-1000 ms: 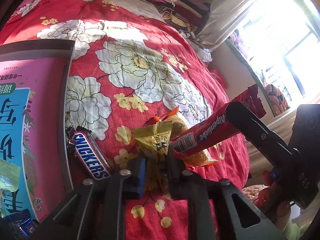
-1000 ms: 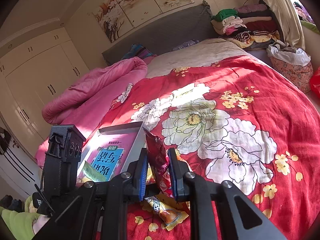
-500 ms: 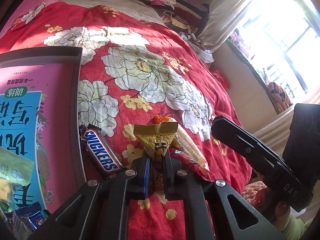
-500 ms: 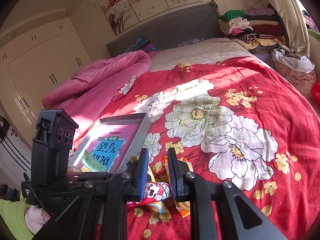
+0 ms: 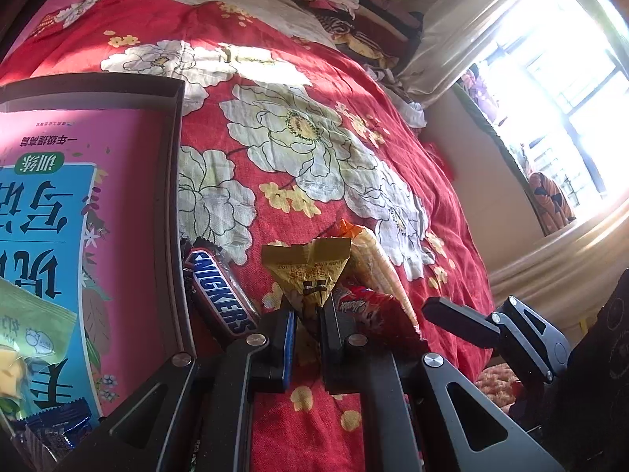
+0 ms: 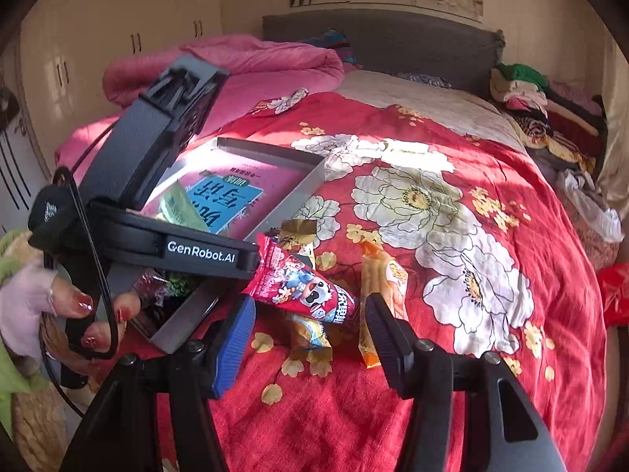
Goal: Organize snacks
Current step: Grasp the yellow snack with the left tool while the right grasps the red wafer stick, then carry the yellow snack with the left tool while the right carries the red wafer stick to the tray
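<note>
**Inspector:** Since the earlier frames, the right gripper (image 6: 306, 334) has let go of the red packet (image 6: 302, 287) and drawn back; its jaws now stand wide apart with nothing between them. That packet lies on the red bedspread (image 6: 491, 314), among the loose snacks just beside the tray (image 6: 291, 204).

**Clerk:** And the left wrist view?

**Inspector:** The left gripper (image 5: 306, 314) is clamped on the lower corner of a yellow packet (image 5: 310, 267), which stands upright between its fingers. A chocolate bar (image 5: 220, 291) lies against the tray (image 5: 173, 196) rim, outside it. The red packet (image 5: 373, 310) rests just right of the fingers.

**Clerk:** The right wrist view?

**Inspector:** An orange packet (image 6: 385, 283) lies between the open jaws and the flowers. The tray holds a pink book (image 6: 236, 188) and a green packet (image 6: 181, 208).

**Clerk:** Step in hand?

**Inspector:** Judged: carrying the yellow packet to the tray. The next move calls for a lift clear of the rim, leftward, then release.
</note>
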{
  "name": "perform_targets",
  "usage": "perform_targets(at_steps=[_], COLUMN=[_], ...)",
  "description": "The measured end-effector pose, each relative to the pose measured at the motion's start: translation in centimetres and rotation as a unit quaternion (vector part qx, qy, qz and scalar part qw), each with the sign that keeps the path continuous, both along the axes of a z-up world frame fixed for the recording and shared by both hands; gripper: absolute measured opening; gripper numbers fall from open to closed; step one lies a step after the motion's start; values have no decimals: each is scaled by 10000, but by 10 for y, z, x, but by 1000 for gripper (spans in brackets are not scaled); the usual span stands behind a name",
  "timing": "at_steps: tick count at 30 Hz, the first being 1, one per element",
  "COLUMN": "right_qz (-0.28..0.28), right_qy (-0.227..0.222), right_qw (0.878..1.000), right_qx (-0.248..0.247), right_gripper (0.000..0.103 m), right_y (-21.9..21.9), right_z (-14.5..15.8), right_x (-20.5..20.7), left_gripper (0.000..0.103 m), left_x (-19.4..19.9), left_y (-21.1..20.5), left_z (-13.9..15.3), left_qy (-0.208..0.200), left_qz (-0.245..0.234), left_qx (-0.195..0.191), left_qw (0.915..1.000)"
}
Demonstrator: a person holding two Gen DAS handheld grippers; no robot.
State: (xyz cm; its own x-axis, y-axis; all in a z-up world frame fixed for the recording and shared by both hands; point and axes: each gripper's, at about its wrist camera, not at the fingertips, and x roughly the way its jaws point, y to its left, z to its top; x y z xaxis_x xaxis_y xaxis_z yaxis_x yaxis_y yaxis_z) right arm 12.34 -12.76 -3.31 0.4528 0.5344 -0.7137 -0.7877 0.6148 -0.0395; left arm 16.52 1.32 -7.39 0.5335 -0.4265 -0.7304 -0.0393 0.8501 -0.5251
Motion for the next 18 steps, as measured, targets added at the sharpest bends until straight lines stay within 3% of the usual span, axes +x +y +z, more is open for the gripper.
perform_targets(at_steps=[4, 10, 18], right_qz=[150, -71, -114], right_qy=[-278, -344, -563], right_qw=[9988, 9993, 9976], right_qx=[-382, -139, -391], right_gripper=[58, 56, 39], right_y=[16, 8, 23], right_z=[-12, -7, -18], right_x=[-2, 12, 24], left_gripper=[10, 11, 11], left_x=[0, 0, 0], left_y=[1, 3, 4], left_z=[-1, -2, -3], left_qy=[10, 24, 50], left_qz=[-10, 12, 12], left_qx=[3, -12, -30], left_qw=[10000, 10000, 10000])
